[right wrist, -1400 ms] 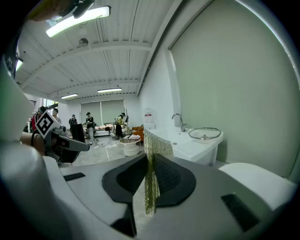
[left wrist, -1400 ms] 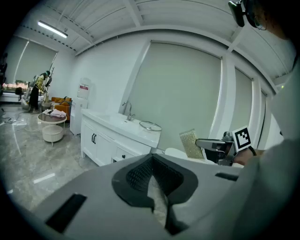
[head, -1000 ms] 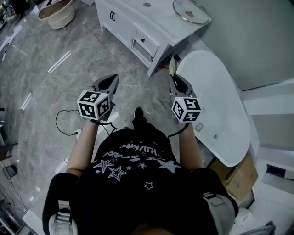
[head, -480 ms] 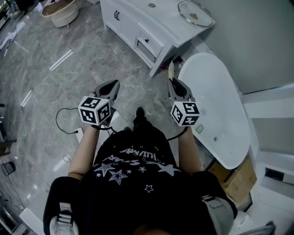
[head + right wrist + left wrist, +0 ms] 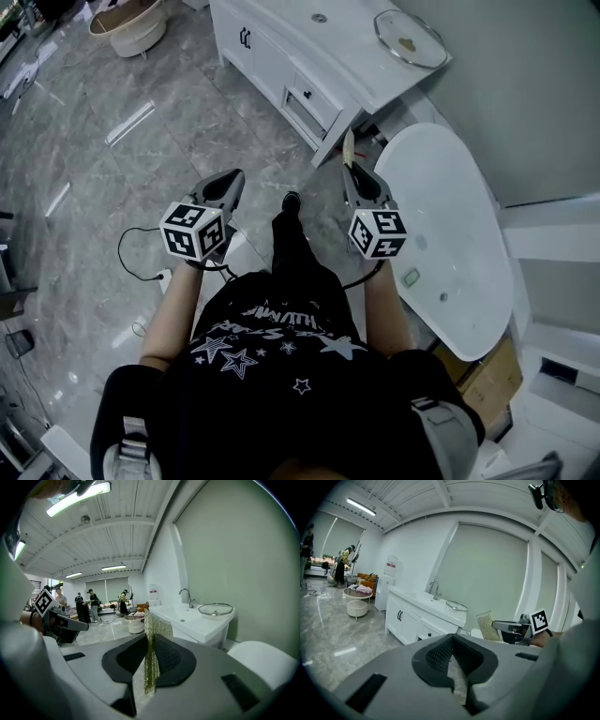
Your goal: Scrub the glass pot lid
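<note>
A white vanity bench (image 5: 361,66) with dark-handled cabinet doors (image 5: 246,39) stands on a grey marbled floor (image 5: 141,178); a curved faucet (image 5: 186,596) rises at its basin. Near its end lies a smooth white oval tub-like form (image 5: 450,234), with a cardboard box (image 5: 487,375) past its far end. A black cable (image 5: 127,258) loops on the floor. Farther off are a round white stand (image 5: 357,606), an orange sofa (image 5: 368,579) and standing people (image 5: 93,604) under ceiling strip lights (image 5: 77,496).

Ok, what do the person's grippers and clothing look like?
The left hand-held gripper and right hand-held gripper are grey with black jaw pads, each bearing a white cube with black square markers and a black cable. Black shirt, white stars.
</note>
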{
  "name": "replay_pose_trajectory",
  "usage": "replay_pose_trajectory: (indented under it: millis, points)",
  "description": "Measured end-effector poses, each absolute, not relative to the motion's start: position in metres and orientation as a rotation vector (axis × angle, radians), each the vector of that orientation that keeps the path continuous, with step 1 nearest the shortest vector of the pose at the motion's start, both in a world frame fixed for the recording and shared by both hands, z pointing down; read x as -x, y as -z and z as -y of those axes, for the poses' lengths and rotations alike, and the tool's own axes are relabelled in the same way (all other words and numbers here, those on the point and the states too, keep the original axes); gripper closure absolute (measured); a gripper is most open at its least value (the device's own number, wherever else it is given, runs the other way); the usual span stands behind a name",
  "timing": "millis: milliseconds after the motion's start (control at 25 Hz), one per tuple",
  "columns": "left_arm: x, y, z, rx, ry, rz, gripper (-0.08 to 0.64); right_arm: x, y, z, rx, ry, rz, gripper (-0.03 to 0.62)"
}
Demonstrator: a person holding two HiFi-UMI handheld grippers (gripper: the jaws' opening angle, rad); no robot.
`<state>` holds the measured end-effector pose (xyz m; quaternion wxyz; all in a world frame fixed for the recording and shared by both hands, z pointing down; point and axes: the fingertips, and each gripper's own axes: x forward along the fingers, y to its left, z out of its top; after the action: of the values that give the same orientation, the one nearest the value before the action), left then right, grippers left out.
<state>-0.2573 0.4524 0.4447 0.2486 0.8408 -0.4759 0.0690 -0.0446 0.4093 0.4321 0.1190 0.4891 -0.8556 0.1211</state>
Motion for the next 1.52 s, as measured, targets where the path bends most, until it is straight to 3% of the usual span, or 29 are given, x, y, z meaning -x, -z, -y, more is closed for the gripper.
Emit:
replay_pose_trajectory:
  millis: [960,1520]
  points:
    - [0.166,-0.424,-0.115,-2.381,-0.239,1.19,0.552,-0.051,-0.43,-0.087,-1.569,-0.42,2.482,0.532]
    - [0.128,-0.415,-0.014,-2.424,-0.241,1.087,0.552,-0.097,-0.425,-0.023,-1.684,-0.464,2.426,0.532]
